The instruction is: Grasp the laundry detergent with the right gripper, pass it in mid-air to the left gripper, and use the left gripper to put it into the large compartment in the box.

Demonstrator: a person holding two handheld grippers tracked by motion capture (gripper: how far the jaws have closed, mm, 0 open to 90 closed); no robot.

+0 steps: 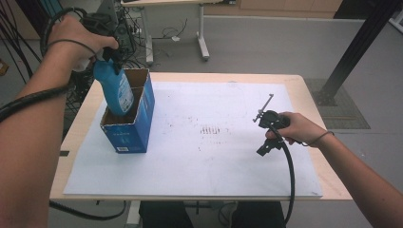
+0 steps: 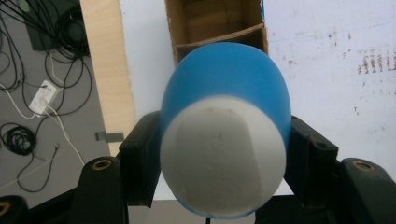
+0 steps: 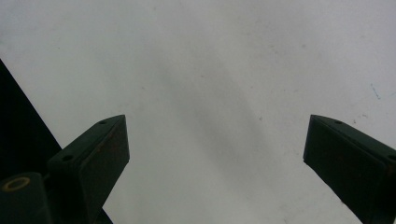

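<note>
The left gripper is pinching a blue bottle, its base sitting inside the cardboard box; the right gripper is hanging spread.

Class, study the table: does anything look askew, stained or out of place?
The blue bottle leans at a tilt in the cardboard box, clamped by the left gripper. The white sheet carries reddish-brown smudges near its middle.

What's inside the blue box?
The bottom of the blue bottle, gripped by the left gripper, dips into the box's near compartment. A cardboard divider shows behind it. The box floor is hidden.
</note>
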